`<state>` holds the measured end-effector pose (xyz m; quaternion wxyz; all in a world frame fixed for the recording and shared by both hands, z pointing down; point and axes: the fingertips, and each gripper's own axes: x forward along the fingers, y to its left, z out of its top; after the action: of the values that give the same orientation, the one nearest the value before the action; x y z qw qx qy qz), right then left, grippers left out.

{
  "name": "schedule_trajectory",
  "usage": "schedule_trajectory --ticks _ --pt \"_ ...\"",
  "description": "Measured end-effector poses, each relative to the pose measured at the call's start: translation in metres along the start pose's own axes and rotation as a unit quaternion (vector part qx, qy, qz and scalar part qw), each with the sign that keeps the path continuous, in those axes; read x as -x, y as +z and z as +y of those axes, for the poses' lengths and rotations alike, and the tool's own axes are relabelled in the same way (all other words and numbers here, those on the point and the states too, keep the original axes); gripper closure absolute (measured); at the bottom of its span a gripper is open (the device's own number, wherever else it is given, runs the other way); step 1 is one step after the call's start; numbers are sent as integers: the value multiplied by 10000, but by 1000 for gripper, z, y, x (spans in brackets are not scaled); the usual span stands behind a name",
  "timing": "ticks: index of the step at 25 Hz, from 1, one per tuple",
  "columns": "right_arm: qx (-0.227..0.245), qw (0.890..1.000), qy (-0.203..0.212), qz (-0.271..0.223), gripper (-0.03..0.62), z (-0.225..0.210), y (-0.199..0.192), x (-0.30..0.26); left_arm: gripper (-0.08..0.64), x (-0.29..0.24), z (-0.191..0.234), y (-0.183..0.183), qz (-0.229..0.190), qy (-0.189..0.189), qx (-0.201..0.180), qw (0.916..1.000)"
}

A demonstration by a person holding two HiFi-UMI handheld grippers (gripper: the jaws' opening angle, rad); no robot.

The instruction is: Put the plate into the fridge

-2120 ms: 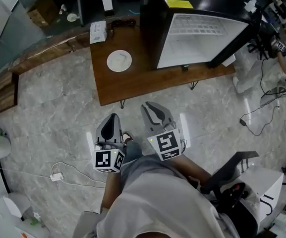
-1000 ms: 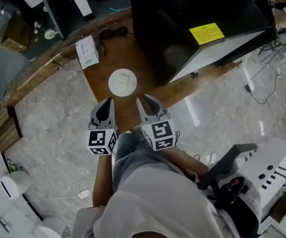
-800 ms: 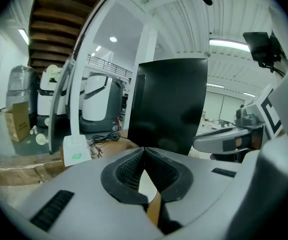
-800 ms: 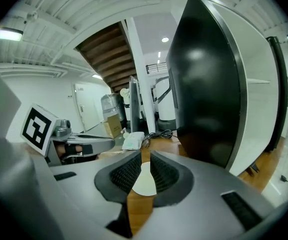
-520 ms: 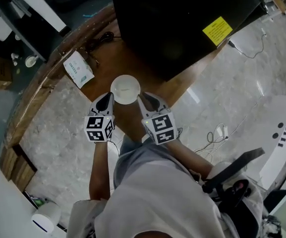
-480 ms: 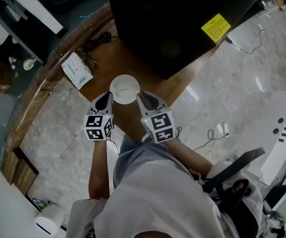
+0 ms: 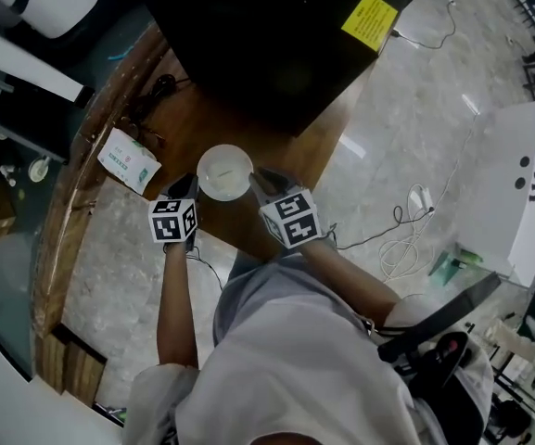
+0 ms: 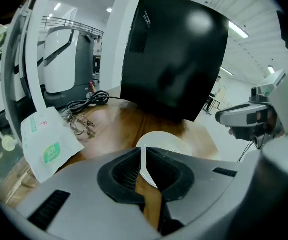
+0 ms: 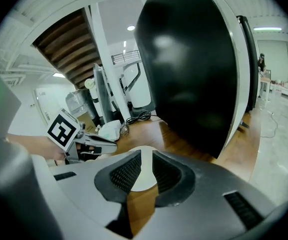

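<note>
A small round white plate (image 7: 224, 171) lies on the brown wooden table (image 7: 193, 123), just in front of the black fridge (image 7: 276, 44). My left gripper (image 7: 187, 184) has its tips at the plate's left rim. In the left gripper view its jaws stand almost together (image 8: 144, 159), and only a thin strip of the plate (image 8: 163, 141) shows through the slit. My right gripper (image 7: 256, 177) is at the plate's right rim. Its jaws (image 9: 146, 161) stand apart, with the plate's near edge (image 9: 144, 176) between the pads and not pressed.
A white and green packet (image 7: 128, 158) lies left of the plate, with glasses (image 8: 79, 126) and a black cable (image 8: 86, 101) behind it. The fridge (image 9: 193, 69) rises close behind the plate. A white cable (image 7: 406, 239) runs across the marble floor at the right.
Both grippers have moved forward over the table edge. A second ago the plate lay ahead of their tips; now they flank its rim. The jaws look unchanged.
</note>
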<state>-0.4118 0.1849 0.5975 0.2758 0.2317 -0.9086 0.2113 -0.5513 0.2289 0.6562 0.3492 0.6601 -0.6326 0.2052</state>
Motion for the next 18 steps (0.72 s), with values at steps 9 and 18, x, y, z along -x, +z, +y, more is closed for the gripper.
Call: schedule_trajectory --ticks 9,18 --pt "-1341 9895 73 535 529 -28 -55 -42 538 -39 20 -19 808 -327 -359 9955" --pt "-2404 9654 126 998 472 -44 -81 -79 537 -59 27 -26 1121 -478 -453 9915"
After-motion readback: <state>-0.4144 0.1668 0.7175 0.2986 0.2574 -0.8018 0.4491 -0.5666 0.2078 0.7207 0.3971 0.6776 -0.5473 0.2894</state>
